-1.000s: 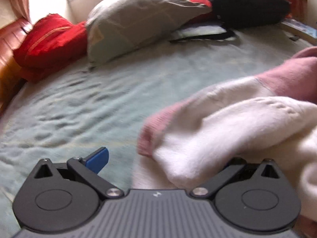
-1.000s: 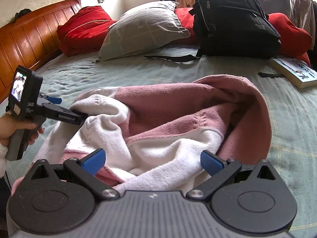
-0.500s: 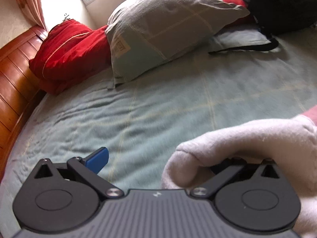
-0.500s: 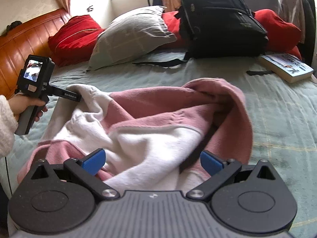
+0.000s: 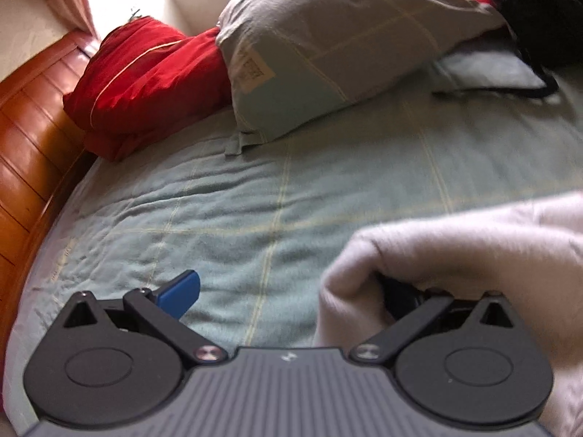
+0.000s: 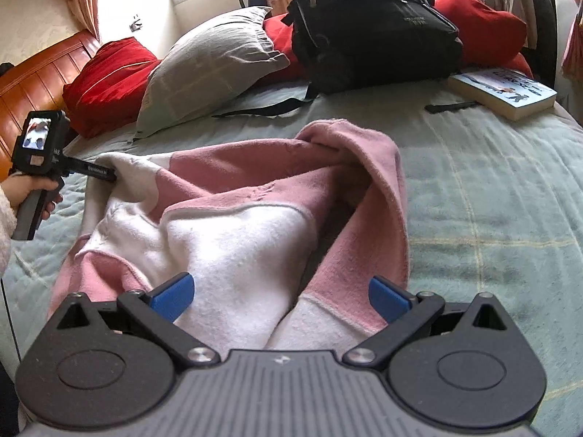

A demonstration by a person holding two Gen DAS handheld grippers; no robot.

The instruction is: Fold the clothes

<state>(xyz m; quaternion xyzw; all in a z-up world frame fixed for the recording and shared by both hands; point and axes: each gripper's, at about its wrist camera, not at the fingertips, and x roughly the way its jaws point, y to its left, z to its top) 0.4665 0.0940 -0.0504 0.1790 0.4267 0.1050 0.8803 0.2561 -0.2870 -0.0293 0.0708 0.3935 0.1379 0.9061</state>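
- A pink and white sweater lay crumpled on the green bed, in the near middle, its far edge bunched into a raised pink fold.
- The right gripper sat at the near edge of the sweater, its blue pads spread wide, released, with white and pink cloth lying between them but not pinched.
- The left gripper was at the far left of the sweater, held by a hand, its tip touching a white corner of the cloth.
- In the left wrist view, the left gripper had one blue pad in sight on the left and well clear of the cloth; the right finger was draped by white cloth.
- With that finger covered, I cannot tell whether the left claw was grasping the cloth or merely lay under it.
- Beyond the sweater, a grey pillow leaned on a red pillow at the far left, by the wooden headboard.
- A black backpack stood at the far middle, one strap trailing over the bed.
- A book lay at the far right, just beside the backpack.
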